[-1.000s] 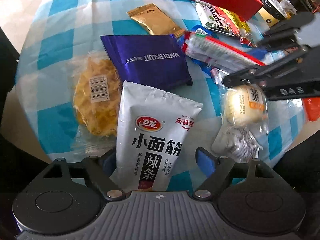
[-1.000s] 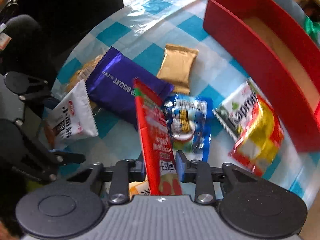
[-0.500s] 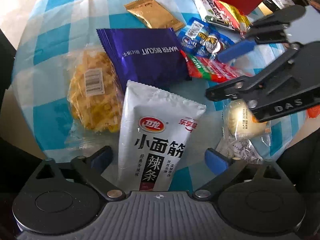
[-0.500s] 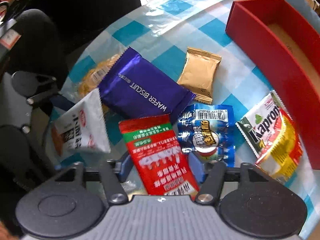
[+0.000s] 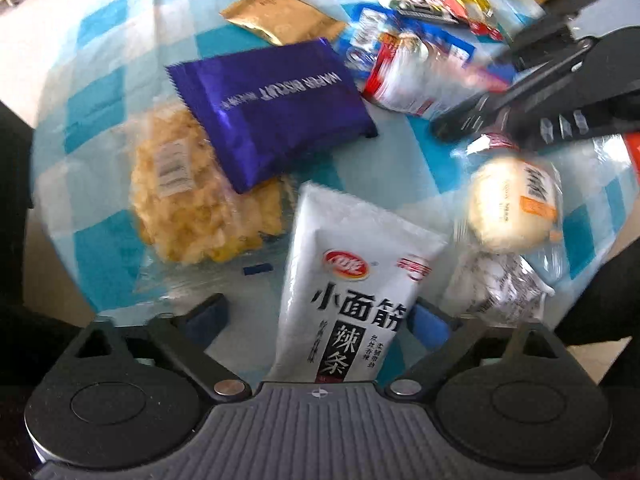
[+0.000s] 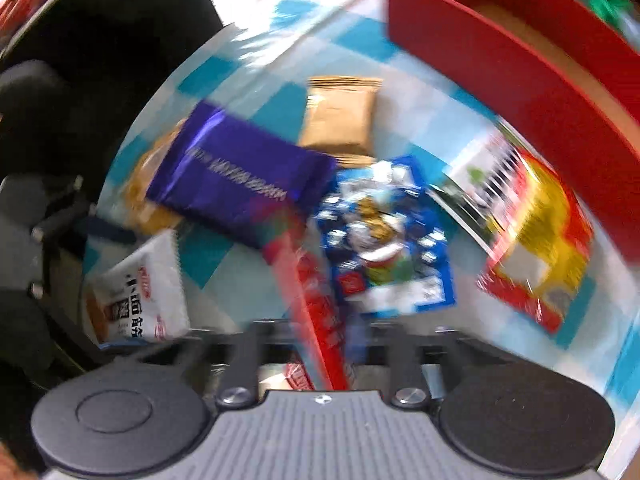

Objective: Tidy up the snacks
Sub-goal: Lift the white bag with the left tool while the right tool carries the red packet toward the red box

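Now right claw [image 6: 320, 340] clamped on red packet [image 6: 316, 300] (blurred), left claw [image 5: 320, 320] closing around white pouch [image 5: 352, 292].

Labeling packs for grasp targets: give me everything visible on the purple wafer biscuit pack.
The purple wafer biscuit pack is a glossy foil pillow pouch, deep purple, with white "WAFER BISCUIT" lettering and crimped serrated end seals. It looks sealed and full. It lies flat and diagonal on the blue-checked tablecloth, its lower part overlapping the clear-wrapped yellow waffle snack. In the right wrist view its far corner seems to meet the gold packet. Neither tool touches it.
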{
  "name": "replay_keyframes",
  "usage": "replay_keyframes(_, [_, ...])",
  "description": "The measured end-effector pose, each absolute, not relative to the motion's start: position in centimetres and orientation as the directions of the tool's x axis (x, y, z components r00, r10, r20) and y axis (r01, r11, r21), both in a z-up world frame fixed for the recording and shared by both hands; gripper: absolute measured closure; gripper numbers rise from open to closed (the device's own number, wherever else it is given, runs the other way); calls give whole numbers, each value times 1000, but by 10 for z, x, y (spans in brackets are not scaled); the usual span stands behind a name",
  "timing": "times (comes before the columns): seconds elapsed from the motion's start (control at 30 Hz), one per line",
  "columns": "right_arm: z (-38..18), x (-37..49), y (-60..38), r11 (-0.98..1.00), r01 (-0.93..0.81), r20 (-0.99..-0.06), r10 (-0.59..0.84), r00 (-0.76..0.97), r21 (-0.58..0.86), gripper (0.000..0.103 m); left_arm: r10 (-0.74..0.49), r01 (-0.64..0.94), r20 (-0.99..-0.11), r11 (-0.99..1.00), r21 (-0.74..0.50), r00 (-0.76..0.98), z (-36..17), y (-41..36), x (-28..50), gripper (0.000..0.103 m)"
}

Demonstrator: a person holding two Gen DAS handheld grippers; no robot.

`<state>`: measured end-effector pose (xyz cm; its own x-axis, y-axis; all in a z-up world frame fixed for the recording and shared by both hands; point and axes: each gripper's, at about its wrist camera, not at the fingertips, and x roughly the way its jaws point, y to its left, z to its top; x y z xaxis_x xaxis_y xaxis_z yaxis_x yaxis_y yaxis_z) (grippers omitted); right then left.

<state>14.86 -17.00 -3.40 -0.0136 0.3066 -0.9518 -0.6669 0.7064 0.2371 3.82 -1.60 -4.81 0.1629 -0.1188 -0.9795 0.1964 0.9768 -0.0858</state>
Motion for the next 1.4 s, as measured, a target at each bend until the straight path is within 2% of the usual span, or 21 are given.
replay_keyframes(0.07, [-33, 153, -184, 750, -604, -943, 333, -6, 269, 93, -112, 165, -977, 983, -82, 183, -43, -12, 38, 33])
replay_keyframes(0.17, [-29, 149, -197, 785, -558, -937, 348, 37, 269, 93, -132, 109, -974, 988, -113, 182, -39, -1, 42, 44])
replay_keyframes(0.23, [-25, 146, -200, 799, -524, -924, 378, 53, 296, 93, -148, 78, -973, 988, -136, 176, -39, 5, 44, 46])
replay_keyframes(0.6, [-7, 145, -231, 821, -368, -841, 517, 159, 436, 96, -130, 19, -968, 991, -129, 216, -19, 12, 46, 53])
replay_keyframes(0.97, [13, 142, -258, 797, -283, -767, 597, 236, 534, 96, -209, 16, -931, 977, -215, 300, 20, 26, 50, 54])
replay_keyframes(1.4, [41, 155, -271, 790, -251, -707, 613, 352, 560, 96, -234, 73, -875, 972, -225, 424, 57, 9, 98, 54])
